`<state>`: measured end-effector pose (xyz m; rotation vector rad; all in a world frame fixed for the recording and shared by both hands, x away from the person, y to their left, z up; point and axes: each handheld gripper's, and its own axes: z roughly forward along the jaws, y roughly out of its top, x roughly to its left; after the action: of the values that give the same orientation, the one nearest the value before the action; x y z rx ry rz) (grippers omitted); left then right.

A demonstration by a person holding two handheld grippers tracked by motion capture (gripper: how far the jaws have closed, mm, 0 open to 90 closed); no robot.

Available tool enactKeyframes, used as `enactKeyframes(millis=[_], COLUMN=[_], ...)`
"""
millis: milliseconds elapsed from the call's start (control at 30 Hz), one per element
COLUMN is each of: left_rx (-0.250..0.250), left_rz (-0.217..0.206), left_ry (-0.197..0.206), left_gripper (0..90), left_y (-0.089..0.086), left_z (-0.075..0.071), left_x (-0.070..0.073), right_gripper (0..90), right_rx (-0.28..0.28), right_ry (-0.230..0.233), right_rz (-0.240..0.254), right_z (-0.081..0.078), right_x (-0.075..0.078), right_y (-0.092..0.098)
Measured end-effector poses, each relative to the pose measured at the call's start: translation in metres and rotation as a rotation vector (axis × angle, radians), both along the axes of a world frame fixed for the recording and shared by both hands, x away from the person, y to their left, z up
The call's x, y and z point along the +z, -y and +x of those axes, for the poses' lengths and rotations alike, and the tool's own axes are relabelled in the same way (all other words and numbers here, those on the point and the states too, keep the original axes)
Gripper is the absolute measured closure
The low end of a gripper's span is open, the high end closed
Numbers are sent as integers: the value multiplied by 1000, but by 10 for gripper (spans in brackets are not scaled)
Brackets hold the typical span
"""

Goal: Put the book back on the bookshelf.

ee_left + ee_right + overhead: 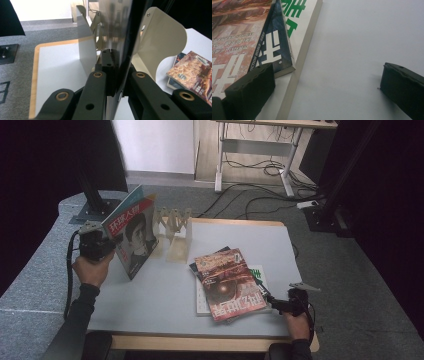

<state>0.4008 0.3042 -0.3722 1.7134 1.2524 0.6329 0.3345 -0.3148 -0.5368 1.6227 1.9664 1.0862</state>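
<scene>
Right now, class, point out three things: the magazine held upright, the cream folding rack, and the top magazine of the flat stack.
upright magazine (136,232), high view, on its front cover.
folding rack (179,245), high view, on its near panel.
top magazine (227,282), high view, on its red cover.

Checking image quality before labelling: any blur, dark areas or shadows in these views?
High view: edges and background very dark, table evenly lit. Left gripper view: the held magazine is a close, smeared blur between the jaws; the cream rack is sharp. Right gripper view: book stack sharp, jaws cast soft shadows.
</scene>
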Motion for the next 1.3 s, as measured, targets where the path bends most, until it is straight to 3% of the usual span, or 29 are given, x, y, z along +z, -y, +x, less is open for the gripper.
enactKeyframes(millis=[333, 667, 1100, 1300], left_rx=[32, 51, 23, 35], left_rz=[4, 32, 23, 48], left_ry=[44, 67, 23, 20], left_gripper=[871, 869, 856, 861], left_y=[21, 23, 6, 4], left_z=[21, 35, 36, 38], left_x=[9, 3, -7, -6], right_gripper=[0, 0, 0, 0], right_rx=[0, 1, 1, 1], right_ry=[0, 0, 0, 1], right_rz=[1, 2, 1, 2], right_z=[0, 0, 0, 0], right_x=[0, 0, 0, 0], right_y=[0, 0, 0, 0])
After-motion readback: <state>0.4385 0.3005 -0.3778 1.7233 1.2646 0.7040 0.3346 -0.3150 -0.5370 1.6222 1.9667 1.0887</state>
